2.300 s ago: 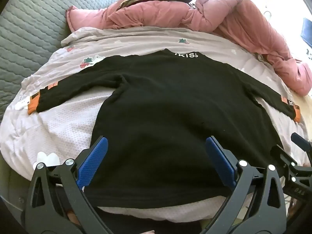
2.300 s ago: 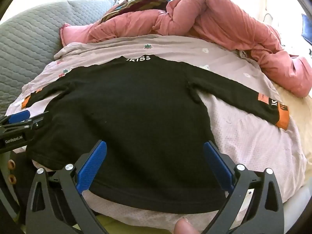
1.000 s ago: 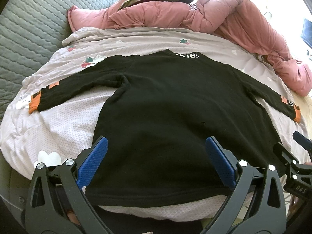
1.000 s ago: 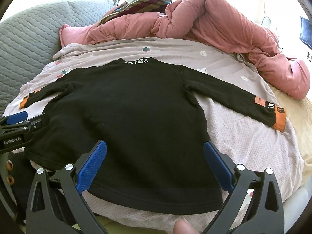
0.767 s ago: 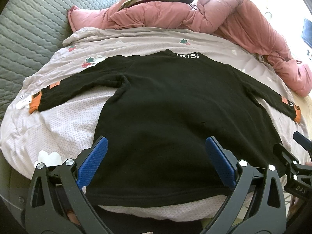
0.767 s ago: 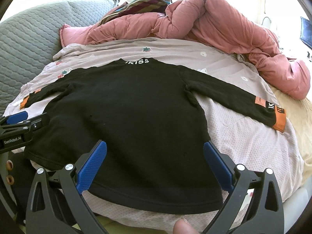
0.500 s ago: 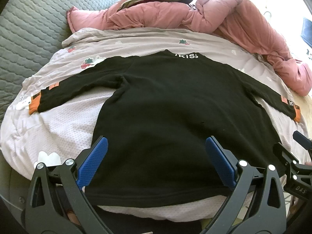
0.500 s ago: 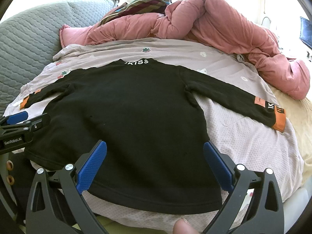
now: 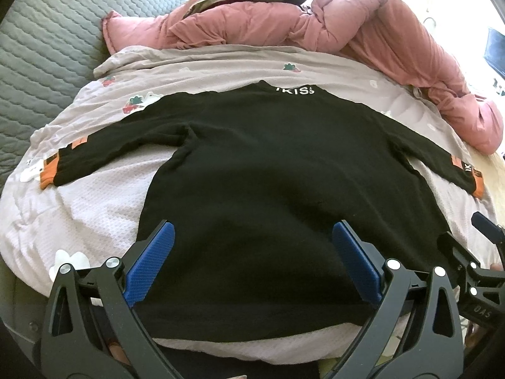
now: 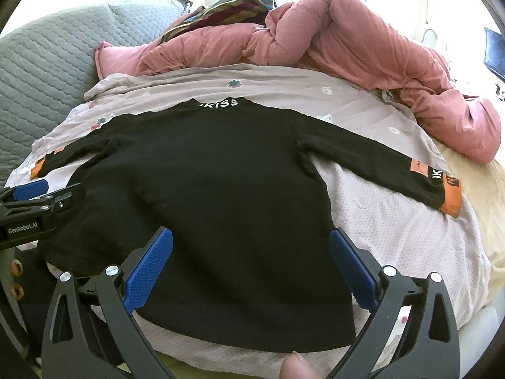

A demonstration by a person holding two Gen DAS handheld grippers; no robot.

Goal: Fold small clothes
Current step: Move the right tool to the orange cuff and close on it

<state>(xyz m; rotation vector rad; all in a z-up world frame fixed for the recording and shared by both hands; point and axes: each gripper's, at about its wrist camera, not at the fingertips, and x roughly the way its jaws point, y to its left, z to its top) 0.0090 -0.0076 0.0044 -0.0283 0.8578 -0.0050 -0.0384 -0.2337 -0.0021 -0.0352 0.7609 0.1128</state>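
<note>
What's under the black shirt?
The black shirt lies spread on a pale lilac blanket with little flowers. Whatever is beneath the blanket is covered.

We see a bed point(image 9: 94, 208) with a pale flowered sheet, a grey quilted headboard point(image 9: 47, 41) at its left edge, daylight behind.

Left black two-finger gripper with blue textured pads point(image 9: 252, 260): jaws spread wide, holding nothing, pointing forward. Right black two-finger gripper with blue textured pads point(image 10: 251, 262): jaws likewise spread wide, holding nothing, level beside the left.
</note>
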